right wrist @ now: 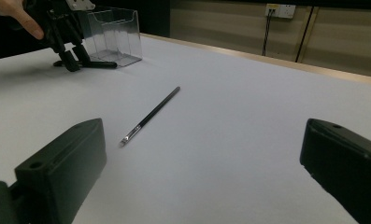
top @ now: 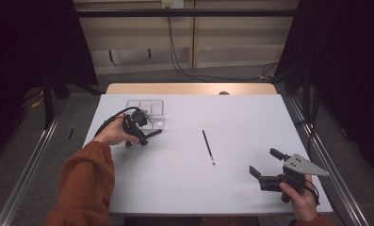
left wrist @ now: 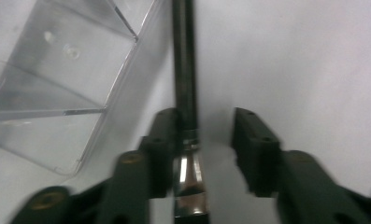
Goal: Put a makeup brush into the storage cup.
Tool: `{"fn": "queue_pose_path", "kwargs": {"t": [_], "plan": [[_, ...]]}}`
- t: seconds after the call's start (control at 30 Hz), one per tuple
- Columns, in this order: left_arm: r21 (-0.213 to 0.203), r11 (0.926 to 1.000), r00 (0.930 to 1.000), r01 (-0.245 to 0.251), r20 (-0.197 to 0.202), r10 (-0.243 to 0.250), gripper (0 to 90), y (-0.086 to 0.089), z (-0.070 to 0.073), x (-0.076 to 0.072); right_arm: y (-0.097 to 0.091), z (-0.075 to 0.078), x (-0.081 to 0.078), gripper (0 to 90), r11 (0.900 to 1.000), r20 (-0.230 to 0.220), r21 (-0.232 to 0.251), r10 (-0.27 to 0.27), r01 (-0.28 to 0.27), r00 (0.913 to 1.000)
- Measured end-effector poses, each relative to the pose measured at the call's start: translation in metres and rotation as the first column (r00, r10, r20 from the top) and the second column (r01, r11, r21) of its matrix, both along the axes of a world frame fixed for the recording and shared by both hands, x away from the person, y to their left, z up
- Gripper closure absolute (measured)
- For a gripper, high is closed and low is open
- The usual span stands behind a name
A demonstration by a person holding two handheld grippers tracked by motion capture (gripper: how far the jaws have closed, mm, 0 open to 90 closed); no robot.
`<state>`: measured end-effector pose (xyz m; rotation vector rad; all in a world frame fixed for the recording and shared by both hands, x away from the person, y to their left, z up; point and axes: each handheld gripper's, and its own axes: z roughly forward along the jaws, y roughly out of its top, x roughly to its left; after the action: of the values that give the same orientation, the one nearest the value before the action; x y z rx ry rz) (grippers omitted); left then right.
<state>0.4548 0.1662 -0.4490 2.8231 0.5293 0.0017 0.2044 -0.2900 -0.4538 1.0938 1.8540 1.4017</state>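
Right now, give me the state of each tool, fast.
Left tool: jaws astride a dark brush lying beside the clear organizer; one pad touches it, the other stands apart, so not yet gripped.
Right tool: wide open, holding nothing.

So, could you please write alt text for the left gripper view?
The left gripper straddles a dark brush lying on the white table, one jaw touching it, the other apart. A clear plastic organizer sits beside it.
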Motion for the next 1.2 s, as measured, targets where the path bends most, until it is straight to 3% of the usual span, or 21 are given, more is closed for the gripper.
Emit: {"fn": "queue_pose_path", "kwargs": {"t": [0.07, 0.13, 0.27, 0.33, 0.4, 0.43, 0.63, 0.7, 0.97, 1.0, 1.03, 1.2], "plan": [[-0.004, 0.9999, 0.9999, -0.01, -0.005, 0.01, 66.7, -0.001, 0.0, -0.001, 0.0, 0.0, 0.0, 0.0, 1.0, 0.0, -0.002, 0.0, 0.0, 1.0], [0.019, 0.9998, 1.0, 0.004, -0.006, -0.003, 69.1, -0.002, 0.0, -0.001, 0.0, 0.0, 0.0, 0.0, 1.0, -0.001, -0.001, 0.0, 0.0, 1.0], [0.012, 0.9999, 0.9998, -0.011, -0.015, 0.011, 77.7, -0.005, -0.001, -0.002, 0.0, 0.0, 0.0, 0.0, 1.0, 0.0, -0.003, 0.002, -0.002, 1.0], [0.03, 0.9995, 0.9998, 0.003, -0.019, -0.002, 78.0, -0.006, 0.0, -0.001, 0.0, 0.0, 0.0, 0.0, 1.0, 0.0, -0.004, 0.004, -0.004, 1.0], [0.02, 0.9997, 0.9998, -0.014, -0.017, 0.014, 78.2, -0.006, -0.001, -0.003, 0.0, 0.0, 0.0, 0.0, 1.0, 0.002, -0.004, 0.003, -0.003, 1.0], [0.036, 0.9993, 0.9997, 0.007, -0.024, -0.007, 78.3, -0.005, 0.001, -0.001, 0.0, 0.0, 0.0, 0.0, 1.0, 0.001, -0.007, 0.004, -0.004, 1.0], [0.035, 0.999, 0.9991, -0.028, -0.031, 0.029, 78.5, -0.006, 0.001, -0.001, 0.001, 0.0, 0.001, 0.0, 1.0, -0.004, -0.006, 0.007, -0.007, 1.0], [0.022, 0.9986, 0.9986, -0.047, -0.024, 0.048, 78.6, -0.006, 0.001, -0.002, 0.001, -0.001, 0.001, 0.0, 0.9999, -0.005, -0.008, 0.006, -0.006, 1.0], [0.018, 0.999, 0.9986, -0.04, -0.034, 0.041, 78.7, -0.003, 0.003, -0.002, 0.0, -0.001, 0.001, 0.0, 1.0, -0.005, -0.008, 0.006, -0.006, 1.0], [0.012, 0.9983, 0.9982, -0.056, -0.019, 0.056, 78.7, -0.003, 0.004, -0.003, 0.0, -0.001, 0.001, 0.0, 1.0, -0.005, -0.008, 0.005, -0.005, 1.0], [0.005, 0.9989, 0.9983, -0.047, -0.034, 0.047, 78.7, -0.001, 0.007, -0.002, 0.0, -0.001, 0.001, 0.0, 1.0, -0.005, -0.008, 0.005, -0.005, 1.0], [-0.035, 0.9969, 0.9969, -0.071, -0.037, 0.069, 78.7, 0.001, 0.013, -0.004, 0.001, -0.001, 0.001, 0.0, 0.9999, -0.005, -0.008, 0.006, -0.006, 1.0]]}}
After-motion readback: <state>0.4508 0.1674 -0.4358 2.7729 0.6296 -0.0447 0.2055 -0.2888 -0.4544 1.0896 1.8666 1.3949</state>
